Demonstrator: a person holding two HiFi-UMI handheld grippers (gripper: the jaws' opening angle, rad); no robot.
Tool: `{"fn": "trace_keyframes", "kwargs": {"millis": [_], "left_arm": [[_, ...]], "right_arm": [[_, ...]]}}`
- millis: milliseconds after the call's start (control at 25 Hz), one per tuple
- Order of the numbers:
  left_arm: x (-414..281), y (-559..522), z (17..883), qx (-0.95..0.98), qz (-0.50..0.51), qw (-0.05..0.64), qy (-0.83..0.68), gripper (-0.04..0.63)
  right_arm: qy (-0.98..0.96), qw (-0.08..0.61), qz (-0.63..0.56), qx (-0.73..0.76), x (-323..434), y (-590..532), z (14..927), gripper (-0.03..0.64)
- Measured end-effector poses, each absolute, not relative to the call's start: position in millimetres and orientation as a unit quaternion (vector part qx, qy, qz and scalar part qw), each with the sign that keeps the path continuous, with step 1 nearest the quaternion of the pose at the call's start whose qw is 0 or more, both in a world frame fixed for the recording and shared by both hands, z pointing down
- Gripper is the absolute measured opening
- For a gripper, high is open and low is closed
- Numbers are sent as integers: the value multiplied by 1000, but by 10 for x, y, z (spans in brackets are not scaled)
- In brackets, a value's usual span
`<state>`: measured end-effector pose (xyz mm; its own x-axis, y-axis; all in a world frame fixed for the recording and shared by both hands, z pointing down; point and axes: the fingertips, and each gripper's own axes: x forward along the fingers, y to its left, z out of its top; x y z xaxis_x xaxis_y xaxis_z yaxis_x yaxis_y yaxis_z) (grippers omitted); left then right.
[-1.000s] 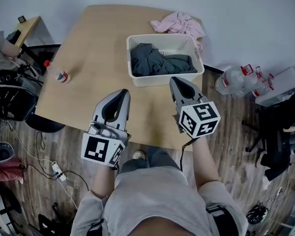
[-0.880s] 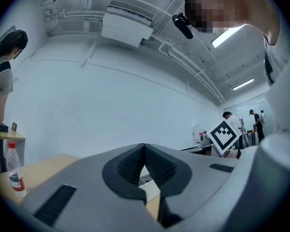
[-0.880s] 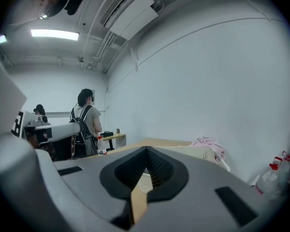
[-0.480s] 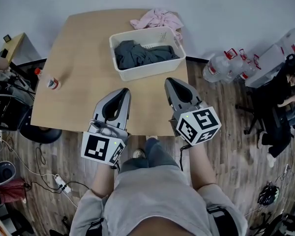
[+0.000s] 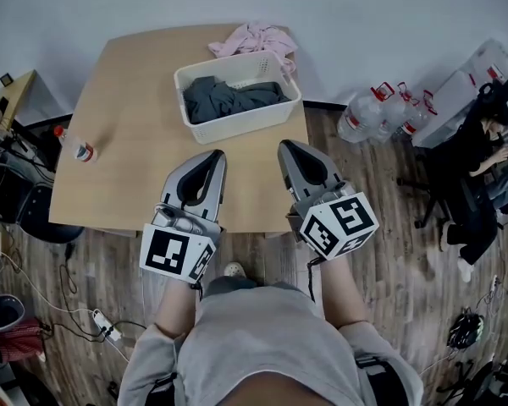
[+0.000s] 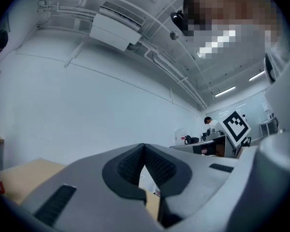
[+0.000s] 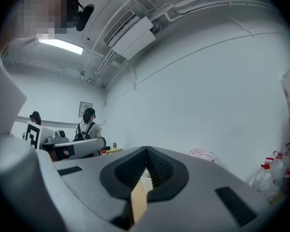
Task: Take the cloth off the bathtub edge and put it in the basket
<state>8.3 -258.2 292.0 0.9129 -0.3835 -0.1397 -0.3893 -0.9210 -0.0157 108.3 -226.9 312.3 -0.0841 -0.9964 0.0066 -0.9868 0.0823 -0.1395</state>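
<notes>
A white basket (image 5: 267, 118) stands on the wooden table (image 5: 127, 125) with a dark grey cloth (image 5: 229, 98) lying inside it. A pink cloth (image 5: 252, 38) lies crumpled on the table's far edge, just behind the basket, and shows as the pink cloth (image 7: 203, 154) in the right gripper view. My left gripper (image 5: 213, 154) and right gripper (image 5: 285, 145) hover side by side over the table's near edge, short of the basket. Both are shut with nothing between the jaws, as the left gripper (image 6: 144, 147) and right gripper (image 7: 146, 152) views show.
A small bottle with a red cap (image 5: 78, 149) stands at the table's left. Several large water bottles (image 5: 381, 112) sit on the wooden floor to the right, near a seated person (image 5: 483, 142). Cables and a dark chair (image 5: 8, 193) crowd the left.
The table and basket have slid up and to the left in the head view and look smaller, as the view backs away. Both grippers stay shut and level.
</notes>
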Motion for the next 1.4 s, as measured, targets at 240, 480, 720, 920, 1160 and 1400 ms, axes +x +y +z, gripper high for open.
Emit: {"fn": "trace_keyframes", "kwargs": {"millis": [240,480,720,920,1160,1400], "left_arm": [[203,-2316,2793,-976,72,27,204,-3],[285,-1935,2756,-974,70,32,214,-3],[321,-1495,2719,-971,68,39,224,-3],[325,-1187,2698,-969,64,47,232,-3],[321,-881,2685,-967,62,52,242,-3],[333,-582,2685,-965,64,54,249,-3]], "right_arm": [[747,52,-44,-661,1126,-1997,2986,9],[752,59,-47,-654,1200,-1639,2940,9],[762,60,-40,-644,1219,-1232,2884,9],[767,63,-35,-637,1220,-950,2863,9],[774,65,-33,-629,1198,-654,2878,9],[777,65,-32,-626,1199,-377,2896,10]]}}
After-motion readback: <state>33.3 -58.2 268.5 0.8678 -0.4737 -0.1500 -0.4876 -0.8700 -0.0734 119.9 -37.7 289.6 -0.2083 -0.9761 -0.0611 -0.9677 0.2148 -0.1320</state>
